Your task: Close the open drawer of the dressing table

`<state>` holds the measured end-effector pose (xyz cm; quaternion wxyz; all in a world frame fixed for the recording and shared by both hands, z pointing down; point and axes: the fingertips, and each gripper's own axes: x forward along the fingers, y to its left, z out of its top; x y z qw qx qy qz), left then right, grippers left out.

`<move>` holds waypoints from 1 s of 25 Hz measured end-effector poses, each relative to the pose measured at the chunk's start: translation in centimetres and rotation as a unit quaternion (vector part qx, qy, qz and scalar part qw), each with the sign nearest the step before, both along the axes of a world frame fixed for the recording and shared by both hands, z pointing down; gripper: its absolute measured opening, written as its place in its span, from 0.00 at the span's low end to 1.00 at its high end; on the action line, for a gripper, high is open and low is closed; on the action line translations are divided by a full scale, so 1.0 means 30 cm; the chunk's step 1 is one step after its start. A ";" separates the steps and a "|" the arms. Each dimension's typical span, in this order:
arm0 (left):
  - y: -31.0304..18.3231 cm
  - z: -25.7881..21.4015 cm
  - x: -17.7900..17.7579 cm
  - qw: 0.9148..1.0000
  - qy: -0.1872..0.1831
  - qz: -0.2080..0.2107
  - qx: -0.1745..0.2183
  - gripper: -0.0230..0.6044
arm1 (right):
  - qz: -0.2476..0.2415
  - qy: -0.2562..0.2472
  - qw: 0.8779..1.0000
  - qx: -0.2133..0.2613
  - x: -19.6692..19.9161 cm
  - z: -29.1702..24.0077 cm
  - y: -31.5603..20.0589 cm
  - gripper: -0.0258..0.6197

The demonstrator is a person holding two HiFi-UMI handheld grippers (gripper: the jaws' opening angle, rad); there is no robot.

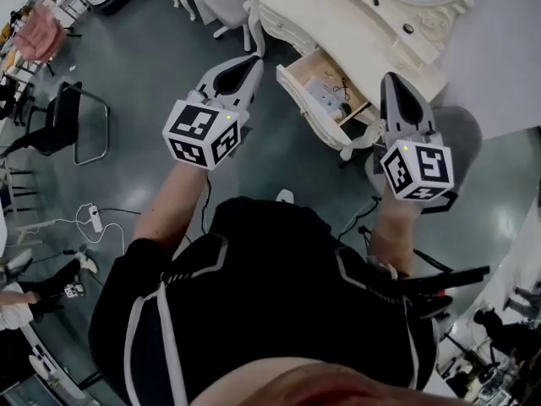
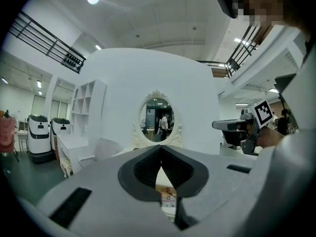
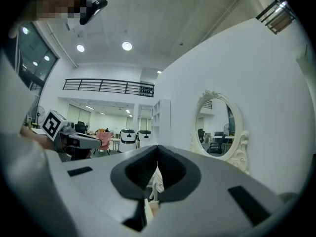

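Drawer (image 1: 325, 94) — found open in table (image 1: 321, 11) | left gripper (image 1: 252, 64) — jaws together, nothing held | right gripper (image 1: 393, 81) likewise, held near drawer

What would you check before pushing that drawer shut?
1. Drawer open and needing a push: ok.
2. Left tongs shut and empty: ok.
3. Right tongs shut and empty: ok.
4. Tongs against the drawer's front: not ok, both are apart from it.
5. Things inside sit below the rim: cannot tell.
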<state>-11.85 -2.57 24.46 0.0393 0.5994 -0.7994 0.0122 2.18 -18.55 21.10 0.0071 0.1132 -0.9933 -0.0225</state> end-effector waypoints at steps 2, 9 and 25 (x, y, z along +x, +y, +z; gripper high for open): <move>-0.045 0.009 -0.005 1.000 0.000 0.000 -0.007 0.04 | 0.001 -0.002 1.000 -0.005 -0.006 0.008 -0.044 0.05; -0.206 0.057 -0.037 0.999 0.019 0.034 -0.022 0.04 | 0.043 -0.001 0.999 -0.022 0.012 0.044 -0.163 0.05; -0.520 0.134 -0.314 0.982 0.018 0.187 -0.021 0.04 | 0.178 0.029 0.983 -0.036 -0.174 0.147 -0.286 0.05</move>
